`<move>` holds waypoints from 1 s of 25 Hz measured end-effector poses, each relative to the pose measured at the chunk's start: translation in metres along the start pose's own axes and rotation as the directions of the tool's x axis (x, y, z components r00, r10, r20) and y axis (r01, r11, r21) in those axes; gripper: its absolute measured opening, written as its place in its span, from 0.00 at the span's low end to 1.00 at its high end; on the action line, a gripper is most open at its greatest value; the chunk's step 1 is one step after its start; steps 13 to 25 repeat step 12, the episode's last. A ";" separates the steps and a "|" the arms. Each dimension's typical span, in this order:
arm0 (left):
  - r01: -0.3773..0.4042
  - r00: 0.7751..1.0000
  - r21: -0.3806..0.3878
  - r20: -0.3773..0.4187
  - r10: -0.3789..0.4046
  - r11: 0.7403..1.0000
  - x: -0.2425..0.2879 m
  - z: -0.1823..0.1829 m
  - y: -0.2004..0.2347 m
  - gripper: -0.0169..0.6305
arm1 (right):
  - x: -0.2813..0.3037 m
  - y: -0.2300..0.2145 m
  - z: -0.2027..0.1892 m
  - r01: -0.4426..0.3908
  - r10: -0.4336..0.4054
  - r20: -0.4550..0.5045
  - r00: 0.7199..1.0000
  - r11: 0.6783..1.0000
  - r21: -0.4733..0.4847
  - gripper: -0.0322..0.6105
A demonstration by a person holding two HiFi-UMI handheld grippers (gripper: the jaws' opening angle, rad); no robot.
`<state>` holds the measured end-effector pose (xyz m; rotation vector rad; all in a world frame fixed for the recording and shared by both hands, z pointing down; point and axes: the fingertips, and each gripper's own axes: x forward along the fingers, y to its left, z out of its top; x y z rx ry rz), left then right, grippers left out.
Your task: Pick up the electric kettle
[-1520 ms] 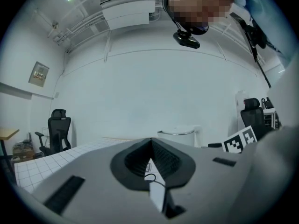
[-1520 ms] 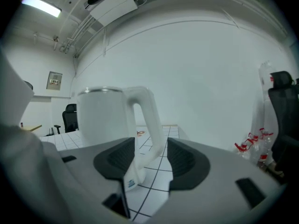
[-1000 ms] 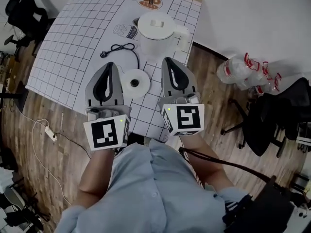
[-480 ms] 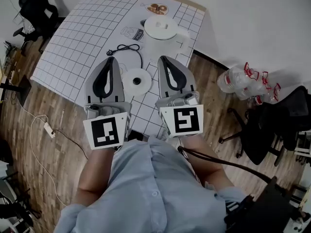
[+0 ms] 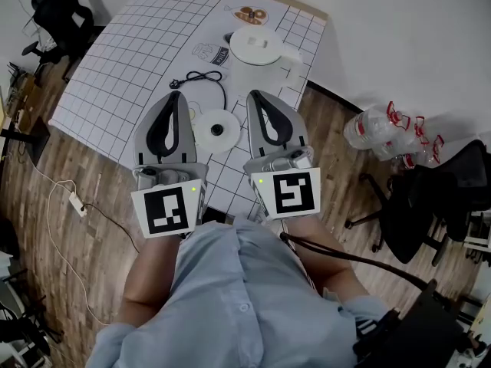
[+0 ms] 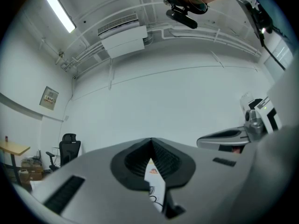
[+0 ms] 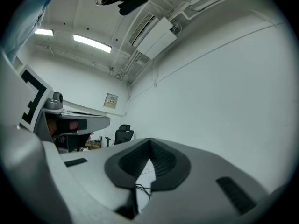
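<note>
Bench (image 5: 107, 67) under a gridded sheet carries the white electric kettle (image 5: 257, 48) at its far side, apart from the left tool (image 5: 175, 96) and right tool (image 5: 254, 96), both closed tip to tip and empty, flanking the round kettle base (image 5: 216, 129).

Left tool (image 6: 151, 143) jaws together, white wall (image 6: 187, 97) ahead, office chair (image 6: 69, 149) left

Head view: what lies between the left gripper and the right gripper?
The round white kettle base, resting on the gridded mat; the head view shows it.
</note>
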<state>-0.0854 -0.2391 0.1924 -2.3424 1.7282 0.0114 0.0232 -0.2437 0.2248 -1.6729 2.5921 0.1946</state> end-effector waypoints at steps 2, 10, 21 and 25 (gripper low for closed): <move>0.004 1.000 0.011 0.003 -0.004 1.000 0.001 -0.001 -0.001 0.03 | 0.001 -0.001 0.006 0.005 -0.006 0.038 0.999 1.000 0.021 0.05; 0.008 1.000 0.014 -0.001 -0.008 1.000 0.004 0.000 -0.005 0.03 | 0.002 -0.005 0.010 0.009 -0.011 0.057 0.998 0.999 0.034 0.05; 0.009 1.000 0.015 -0.003 -0.009 1.000 0.004 0.000 -0.007 0.03 | 0.002 -0.005 0.010 0.009 -0.011 0.058 0.998 0.999 0.033 0.05; 0.009 1.000 0.015 -0.003 -0.009 1.000 0.004 0.000 -0.007 0.03 | 0.002 -0.005 0.010 0.009 -0.011 0.058 0.998 0.999 0.033 0.05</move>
